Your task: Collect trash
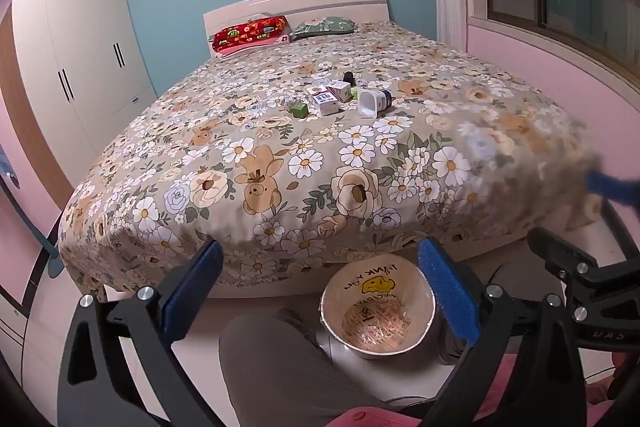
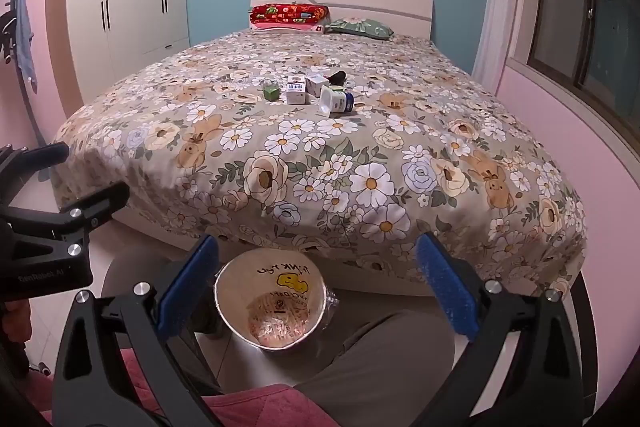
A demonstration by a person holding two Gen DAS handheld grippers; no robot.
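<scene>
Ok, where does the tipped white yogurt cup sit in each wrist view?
Left wrist: yogurt cup lies on its side right of centre on the bed, right of the white cartons.
Right wrist: yogurt cup lies near centre, upper half.
Shared landmark: the lined trash bin on the floor.

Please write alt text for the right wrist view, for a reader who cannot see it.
An open right claw hangs above a lined trash bin on the floor at the foot of a floral bed. Small cartons, a green cube and a tipped white cup lie mid-bed.
</scene>
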